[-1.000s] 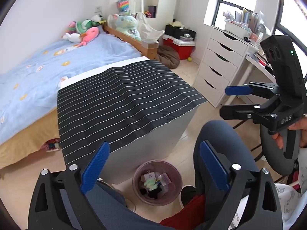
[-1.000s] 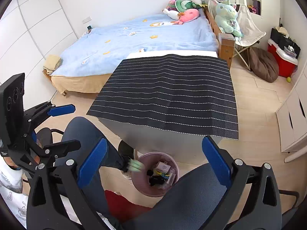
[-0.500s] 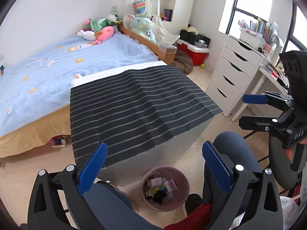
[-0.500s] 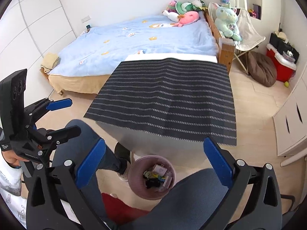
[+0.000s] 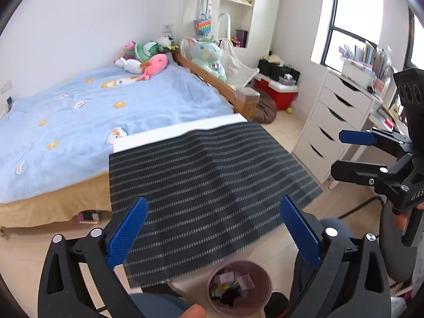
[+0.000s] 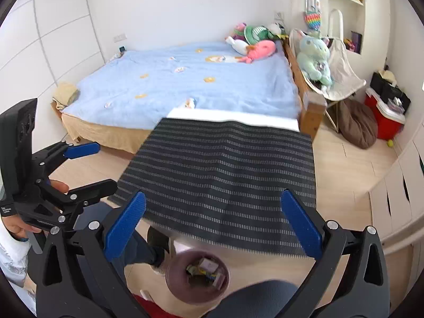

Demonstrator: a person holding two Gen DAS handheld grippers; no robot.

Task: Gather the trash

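Note:
A round pink trash bin (image 5: 239, 286) stands on the floor in front of the table, with several scraps of trash inside; it also shows in the right wrist view (image 6: 197, 278). My left gripper (image 5: 213, 228) is open and empty, held above the table's near edge. My right gripper (image 6: 212, 224) is open and empty, also above the near edge. Each gripper shows in the other's view, the right one (image 5: 355, 151) at the right and the left one (image 6: 87, 167) at the left, both open.
A table with a black striped cloth (image 5: 206, 175) fills the middle. Behind it is a bed with a blue cover (image 5: 106, 111) and plush toys. A white drawer unit (image 5: 334, 122) stands at the right. My knees are at the bottom edge, by the bin.
Both grippers have risen and tilted up, so the bin has slid to the bottom of both views and more of the room shows. Both stay open and empty.

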